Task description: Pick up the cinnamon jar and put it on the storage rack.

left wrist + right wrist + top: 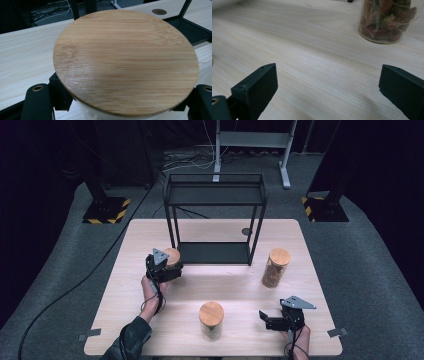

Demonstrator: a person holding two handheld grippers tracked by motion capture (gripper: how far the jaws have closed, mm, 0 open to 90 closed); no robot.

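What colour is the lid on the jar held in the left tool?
Light brown bamboo with a fine straight grain; the lid shows best in the left gripper view.

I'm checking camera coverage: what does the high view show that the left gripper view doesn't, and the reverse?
High view alone: the right gripper, open, and two more lidded jars.

Left gripper view alone: the bamboo grain of the lid and the white jar body under it.

Shared: the left gripper shut on that jar, the black rack, the table.
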